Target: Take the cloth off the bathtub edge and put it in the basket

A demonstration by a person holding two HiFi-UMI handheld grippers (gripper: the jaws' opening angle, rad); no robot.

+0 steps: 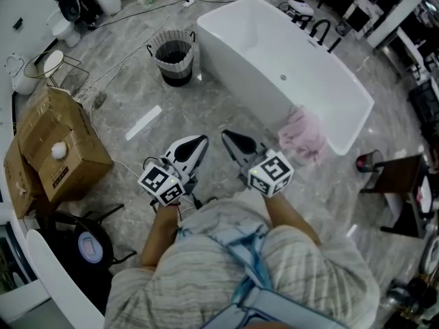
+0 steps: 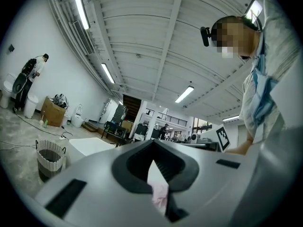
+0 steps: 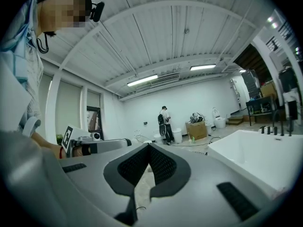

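Observation:
A pink cloth (image 1: 302, 137) hangs crumpled over the near end of the white bathtub (image 1: 274, 60). The round basket (image 1: 173, 57), with a dark inside, stands on the floor left of the tub. Both grippers are held side by side in front of the person, short of the tub. My left gripper (image 1: 203, 140) is shut and empty. My right gripper (image 1: 225, 136) is also shut and empty, with the cloth a little to its right. In the left gripper view the jaws (image 2: 152, 143) are closed; the basket (image 2: 49, 159) is at far left, and a sliver of pink (image 2: 159, 195) shows through the slit.
Cardboard boxes (image 1: 62, 149) and a wire rack (image 1: 58, 70) stand at the left. Cables run over the marble floor. A black faucet (image 1: 319, 29) sits on the tub's far side. A dark side table (image 1: 398, 184) is at the right. A person (image 3: 166, 124) stands far back.

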